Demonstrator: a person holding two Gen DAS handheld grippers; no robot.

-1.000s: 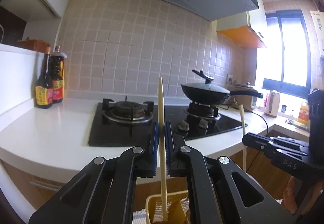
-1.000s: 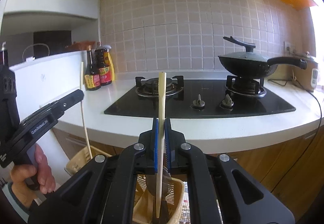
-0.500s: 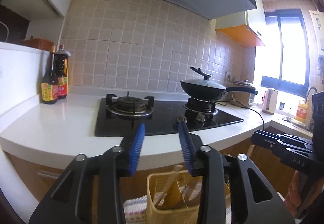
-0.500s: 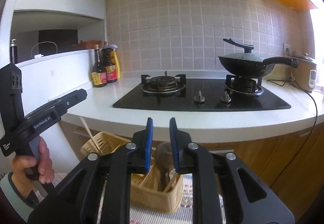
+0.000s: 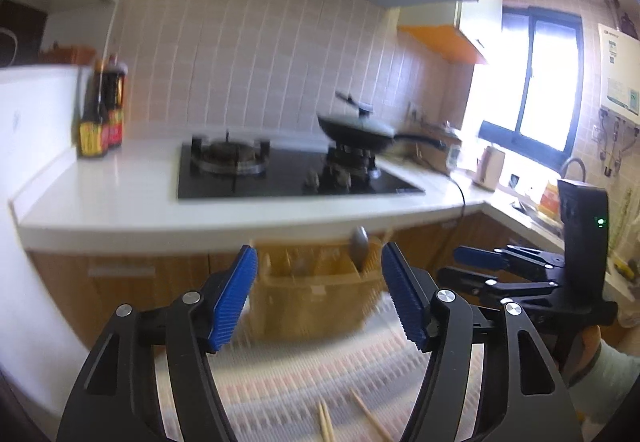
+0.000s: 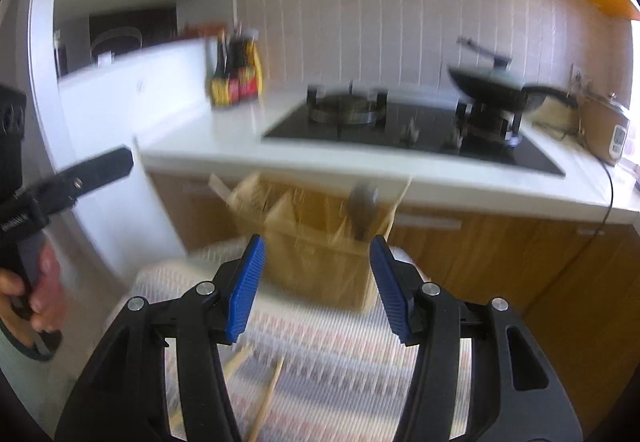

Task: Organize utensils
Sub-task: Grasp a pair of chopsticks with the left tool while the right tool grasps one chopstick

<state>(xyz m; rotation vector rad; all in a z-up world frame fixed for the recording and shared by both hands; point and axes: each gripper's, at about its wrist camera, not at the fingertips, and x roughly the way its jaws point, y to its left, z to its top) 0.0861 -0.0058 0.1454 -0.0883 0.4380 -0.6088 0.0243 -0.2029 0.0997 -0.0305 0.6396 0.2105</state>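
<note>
A yellow wicker utensil basket point(image 5: 316, 290) stands on a striped mat point(image 5: 304, 374) below the counter edge. A spoon point(image 5: 359, 242) stands upright in its right compartment. My left gripper point(image 5: 322, 294) is drawn back from the basket, its jaws opening with nothing between the blue pads. In the right wrist view the same basket point(image 6: 320, 246) and spoon point(image 6: 362, 210) lie beyond my right gripper point(image 6: 318, 286), which is also opening and holds nothing. Loose chopsticks point(image 5: 325, 422) point(image 6: 270, 398) lie on the mat close to the grippers. Both views are motion-blurred.
The white counter point(image 5: 120, 198) carries a black gas hob point(image 5: 280, 174), a lidded wok point(image 5: 356, 130) and sauce bottles point(image 5: 100, 114). A kettle point(image 5: 490, 172) and a rice cooker point(image 6: 604, 130) stand farther right. Wooden cabinet doors point(image 6: 500, 254) close the space behind the basket. A hand point(image 6: 40, 294) grips the other handle.
Both grippers were shut on upright chopsticks over the basket. They let them go into it, opened wider and pulled back, so the mat and loose chopsticks now show.
</note>
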